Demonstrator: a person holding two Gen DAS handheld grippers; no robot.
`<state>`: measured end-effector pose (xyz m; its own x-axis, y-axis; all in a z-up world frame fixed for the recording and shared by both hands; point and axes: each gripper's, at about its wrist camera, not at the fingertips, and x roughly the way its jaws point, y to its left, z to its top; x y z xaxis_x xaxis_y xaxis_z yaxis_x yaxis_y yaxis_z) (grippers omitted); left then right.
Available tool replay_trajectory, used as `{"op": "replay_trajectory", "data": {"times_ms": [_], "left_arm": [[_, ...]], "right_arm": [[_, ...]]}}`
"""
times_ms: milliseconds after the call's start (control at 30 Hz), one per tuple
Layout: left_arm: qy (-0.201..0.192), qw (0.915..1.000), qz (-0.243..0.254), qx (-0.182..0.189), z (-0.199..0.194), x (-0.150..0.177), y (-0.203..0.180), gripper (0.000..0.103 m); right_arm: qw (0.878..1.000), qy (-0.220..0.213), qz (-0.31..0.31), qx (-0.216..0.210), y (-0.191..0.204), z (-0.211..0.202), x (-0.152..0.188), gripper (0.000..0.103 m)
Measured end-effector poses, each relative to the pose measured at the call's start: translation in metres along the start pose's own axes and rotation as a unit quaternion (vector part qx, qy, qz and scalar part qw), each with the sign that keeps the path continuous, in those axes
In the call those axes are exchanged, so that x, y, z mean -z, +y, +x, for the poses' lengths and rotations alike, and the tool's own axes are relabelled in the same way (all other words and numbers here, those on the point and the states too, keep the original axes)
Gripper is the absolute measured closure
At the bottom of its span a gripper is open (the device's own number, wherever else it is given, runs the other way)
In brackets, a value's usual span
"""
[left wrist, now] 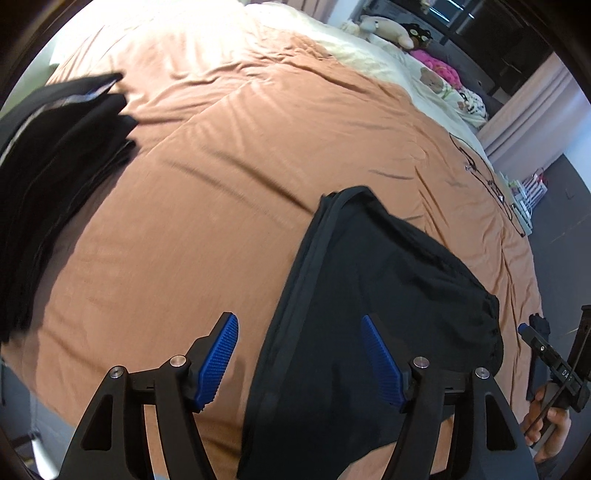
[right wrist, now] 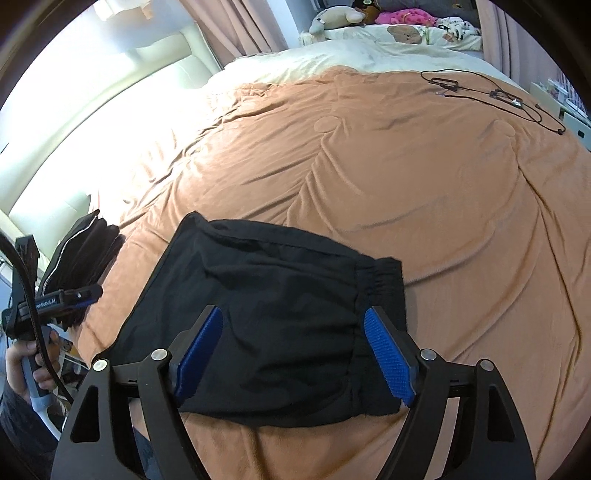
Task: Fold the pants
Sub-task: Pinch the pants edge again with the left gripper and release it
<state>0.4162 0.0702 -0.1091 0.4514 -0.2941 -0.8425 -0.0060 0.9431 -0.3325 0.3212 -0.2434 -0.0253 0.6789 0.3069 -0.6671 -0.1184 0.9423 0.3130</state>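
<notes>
Black pants (left wrist: 369, 314) lie folded into a compact rectangle on the orange bedspread (left wrist: 229, 177); they also show in the right wrist view (right wrist: 280, 325), elastic waistband to the right. My left gripper (left wrist: 299, 354) is open above the pants' left edge, holding nothing. My right gripper (right wrist: 293, 354) is open above the pants' near half, holding nothing. The right gripper also shows at the right edge of the left wrist view (left wrist: 546, 350); the left one at the left edge of the right wrist view (right wrist: 70, 299).
A stack of folded black clothes (left wrist: 55, 177) lies at the bed's left side, also in the right wrist view (right wrist: 81, 251). Black cables (right wrist: 498, 96) lie at the far right. Plush toys (right wrist: 332, 16) and pillows sit at the head.
</notes>
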Motion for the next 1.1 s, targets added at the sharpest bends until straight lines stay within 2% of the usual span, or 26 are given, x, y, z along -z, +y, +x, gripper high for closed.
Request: {"op": "replay_trajectory", "data": {"times_ms": [267,500,567,667,700,733,767,800,933,1000,1100], "left_arm": [[0.021,0.9989,-0.040,0.016,0.003,0.041,0.031,0.032],[0.032,0.9970,-0.063,0.032,-0.001,0.072,0.044,0.032],[0.038,0.9966,-0.064,0.036,-0.001,0.079,0.045,0.035],[0.036,0.9970,-0.062,0.031,-0.003,0.087,0.044,0.047],[0.033,0.9970,-0.061,0.033,-0.004,0.089,0.044,0.055],[0.034,0.9969,-0.064,0.031,-0.004,0.091,0.045,0.067],[0.037,0.9966,-0.067,0.031,-0.004,0.093,0.047,0.075],[0.040,0.9962,-0.069,0.034,-0.004,0.095,0.049,0.091],[0.045,0.9953,-0.076,0.041,-0.008,0.107,0.052,0.094],[0.048,0.9939,-0.085,0.051,-0.010,0.112,0.055,0.094],[0.050,0.9917,-0.101,0.062,-0.012,0.119,0.060,0.091]], "right_arm": [[1.000,0.003,0.011,0.003,-0.008,-0.001,0.025,0.024],[0.999,0.001,0.035,0.031,-0.026,-0.014,0.042,0.024],[0.998,-0.002,0.045,0.041,-0.032,-0.017,0.046,0.024],[0.998,0.000,0.055,0.041,-0.037,-0.019,0.050,0.024],[0.998,0.006,0.058,0.039,-0.039,-0.017,0.051,0.024],[0.998,0.009,0.058,0.038,-0.039,-0.015,0.052,0.024],[0.998,0.013,0.057,0.039,-0.040,-0.013,0.052,0.024],[0.997,0.015,0.055,0.043,-0.039,-0.010,0.052,0.024],[0.996,0.032,0.048,0.066,-0.042,0.006,0.052,0.024],[0.995,0.042,0.048,0.078,-0.048,0.015,0.052,0.024],[0.994,0.054,0.061,0.075,-0.055,0.022,0.053,0.024]]}}
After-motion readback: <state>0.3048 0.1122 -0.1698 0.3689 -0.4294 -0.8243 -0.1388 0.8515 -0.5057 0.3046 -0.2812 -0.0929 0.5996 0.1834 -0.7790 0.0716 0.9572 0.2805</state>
